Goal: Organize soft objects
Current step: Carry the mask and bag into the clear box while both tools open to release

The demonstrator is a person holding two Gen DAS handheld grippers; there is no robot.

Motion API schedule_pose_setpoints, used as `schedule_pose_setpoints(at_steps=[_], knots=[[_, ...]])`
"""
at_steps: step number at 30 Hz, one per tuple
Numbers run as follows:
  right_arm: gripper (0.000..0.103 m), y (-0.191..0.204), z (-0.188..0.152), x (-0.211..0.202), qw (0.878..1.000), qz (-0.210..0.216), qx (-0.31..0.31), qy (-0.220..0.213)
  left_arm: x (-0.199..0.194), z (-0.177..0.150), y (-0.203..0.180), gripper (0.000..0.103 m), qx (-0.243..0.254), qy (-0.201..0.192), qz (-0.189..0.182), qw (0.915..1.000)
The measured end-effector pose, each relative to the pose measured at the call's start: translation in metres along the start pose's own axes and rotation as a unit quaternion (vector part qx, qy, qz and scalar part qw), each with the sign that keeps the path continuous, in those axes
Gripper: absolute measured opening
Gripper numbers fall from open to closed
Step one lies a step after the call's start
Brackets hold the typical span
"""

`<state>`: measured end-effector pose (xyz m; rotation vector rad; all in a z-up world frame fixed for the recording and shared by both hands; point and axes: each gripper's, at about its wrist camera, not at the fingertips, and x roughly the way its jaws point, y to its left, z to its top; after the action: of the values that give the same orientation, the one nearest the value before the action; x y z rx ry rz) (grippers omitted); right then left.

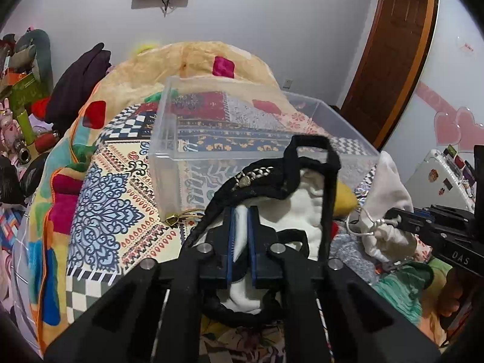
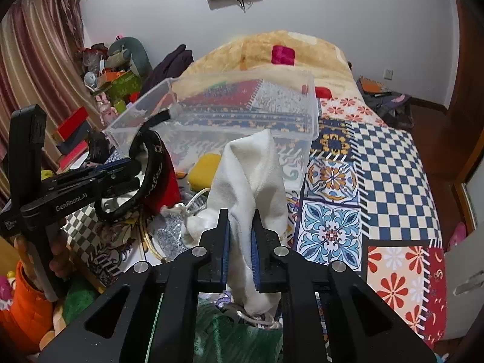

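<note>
Jaws of the left gripper (image 1: 241,227) pinch a black-strapped white bag (image 1: 299,211); right gripper (image 2: 240,236) clamps a white drawstring pouch (image 2: 251,175) near the clear bin (image 2: 242,115).

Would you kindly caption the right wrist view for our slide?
Right gripper clamps a white drawstring pouch before the empty clear bin on a patchwork bedspread.

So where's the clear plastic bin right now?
The clear plastic bin sits on the patterned bedspread, just beyond both grippers, ahead of the white drawstring pouch in the right-wrist view.

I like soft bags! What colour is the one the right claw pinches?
Creamy white, the drawstring pouch in the right claw; the right wrist view shows it best.
</note>
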<state>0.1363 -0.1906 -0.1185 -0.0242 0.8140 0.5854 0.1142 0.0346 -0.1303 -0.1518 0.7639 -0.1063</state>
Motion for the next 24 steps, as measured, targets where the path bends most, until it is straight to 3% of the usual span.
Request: schedule_pose_setpoints(at_steps=[14, 24], knots=[[0.01, 0.009, 0.019, -0.039, 0.998, 0.0, -0.012, -0.065, -0.073, 0.011, -0.007, 0.003, 0.01, -0.082, 0.003, 0.9966], [0.01, 0.012, 0.046, -0.046, 0.995, -0.02, -0.03, -0.097, -0.088, 0.046, -0.011, 0.003, 0.023, -0.125, 0.01, 0.9919]])
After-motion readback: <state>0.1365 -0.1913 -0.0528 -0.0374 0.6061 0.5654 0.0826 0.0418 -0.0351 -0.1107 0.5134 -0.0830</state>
